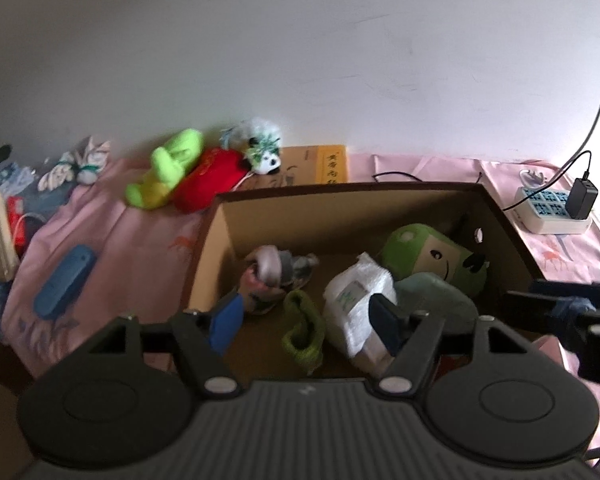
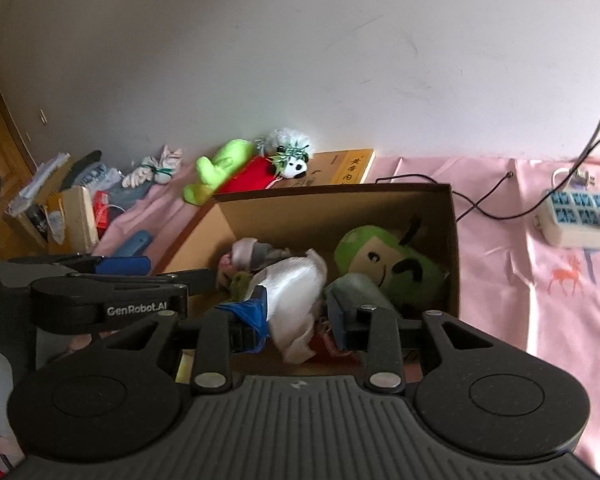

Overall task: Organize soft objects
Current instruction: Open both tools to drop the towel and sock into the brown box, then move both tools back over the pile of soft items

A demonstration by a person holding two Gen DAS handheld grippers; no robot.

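Note:
An open cardboard box [image 1: 340, 194] on the pink cloth holds a green plush with a face [image 1: 432, 256], a white bundle [image 1: 356, 300], a pale green plush [image 1: 436, 300], an olive sock [image 1: 304, 328] and a pink-grey bundle [image 1: 268, 276]. My left gripper [image 1: 306, 320] hangs open above the box's near side, holding nothing. My right gripper [image 2: 296, 314] is open over the same box [image 2: 332, 190], with the white bundle [image 2: 296, 292] lying below its gap. Behind the box lie a lime plush [image 1: 168, 168], a red plush [image 1: 208, 180] and a small panda [image 1: 264, 152].
A knotted white cloth [image 1: 76, 164] and a blue case [image 1: 64, 280] lie left of the box. A yellow book [image 1: 332, 164] leans at the wall. A power strip [image 2: 576, 216] with cables sits to the right. Clutter and a wooden block [image 2: 76, 216] stand far left.

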